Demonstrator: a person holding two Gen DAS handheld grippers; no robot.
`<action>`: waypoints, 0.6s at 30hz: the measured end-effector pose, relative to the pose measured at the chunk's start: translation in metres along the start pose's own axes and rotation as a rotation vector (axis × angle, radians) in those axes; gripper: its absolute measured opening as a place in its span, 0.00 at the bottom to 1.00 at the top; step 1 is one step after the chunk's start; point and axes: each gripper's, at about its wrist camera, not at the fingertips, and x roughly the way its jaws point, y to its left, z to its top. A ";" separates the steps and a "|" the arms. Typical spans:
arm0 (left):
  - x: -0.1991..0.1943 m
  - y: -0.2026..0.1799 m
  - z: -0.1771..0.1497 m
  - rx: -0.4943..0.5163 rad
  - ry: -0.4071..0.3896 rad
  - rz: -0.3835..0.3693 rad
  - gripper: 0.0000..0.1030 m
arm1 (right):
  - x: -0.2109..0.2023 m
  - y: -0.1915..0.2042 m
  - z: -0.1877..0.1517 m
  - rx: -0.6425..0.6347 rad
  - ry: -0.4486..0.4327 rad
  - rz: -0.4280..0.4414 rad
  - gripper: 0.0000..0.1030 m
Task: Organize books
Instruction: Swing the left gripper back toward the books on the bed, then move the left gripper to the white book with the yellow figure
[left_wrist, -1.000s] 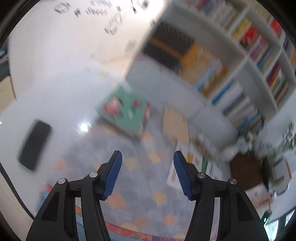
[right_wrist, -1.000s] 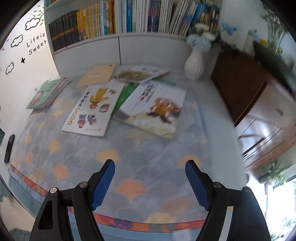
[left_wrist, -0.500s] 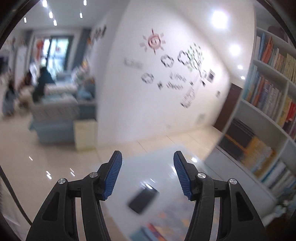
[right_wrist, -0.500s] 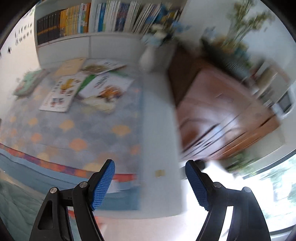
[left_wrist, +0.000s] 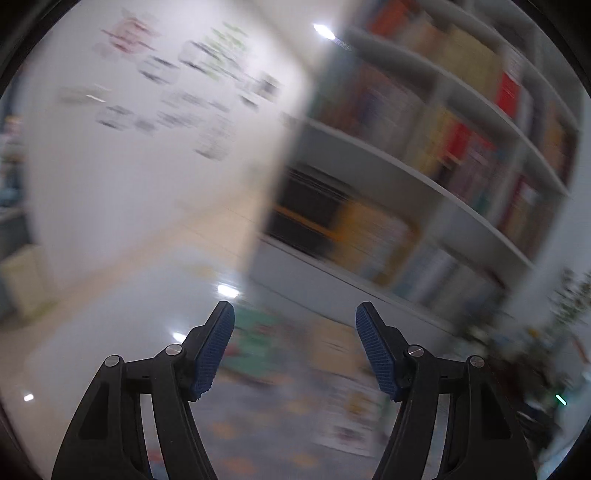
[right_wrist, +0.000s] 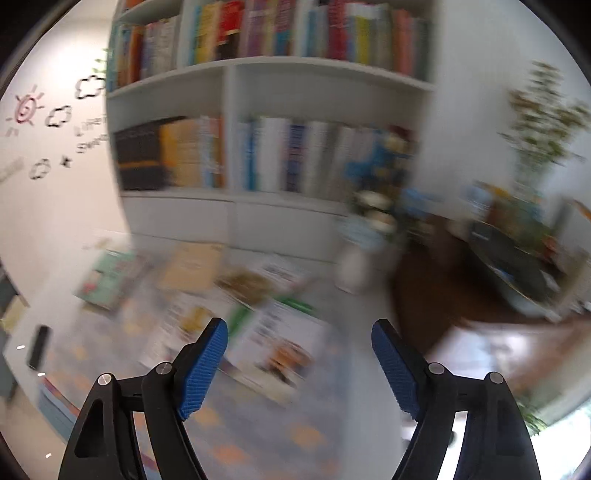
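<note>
Both claws are empty, and both pictures are blurry. The left claw (left_wrist: 295, 350) is opening, with nothing between its blue pads (left_wrist: 213, 352). The right claw (right_wrist: 299, 365) is opening a little too, and it also has nothing between its pads. The books to tidy lie flat on the patterned rug (right_wrist: 258, 439), just past the right claw's tips. A white picture book (right_wrist: 280, 343) lies at about 12 o'clock from that claw and a yellow-and-white book (right_wrist: 184, 321) at about 11 o'clock. Farther off, a tan book (right_wrist: 192, 264) sits near the bottom of the bookshelf, and a green book (right_wrist: 107, 277) lies at about 10 o'clock. A dark flat thing (right_wrist: 37, 347) lies at 9 o'clock; I cannot tell what it is. Farthest away is the white bookshelf (right_wrist: 295, 70), full of standing books, with a white vase (right_wrist: 351, 266) at its right end. I think no book has been picked yet. To do this well, slow down so the view is clear. Start with the nearest book. Slide one pad under its edge, pinch it, and lift gently so the other books stay put.
</note>
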 end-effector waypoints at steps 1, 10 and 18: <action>0.024 -0.017 -0.008 0.010 0.033 -0.047 0.65 | 0.018 0.013 0.015 0.017 0.016 0.045 0.76; 0.218 -0.080 -0.156 0.204 0.479 -0.169 0.63 | 0.165 0.117 -0.012 0.121 0.273 0.098 0.75; 0.288 -0.050 -0.194 0.164 0.654 -0.243 0.56 | 0.224 0.132 -0.034 0.220 0.462 0.061 0.70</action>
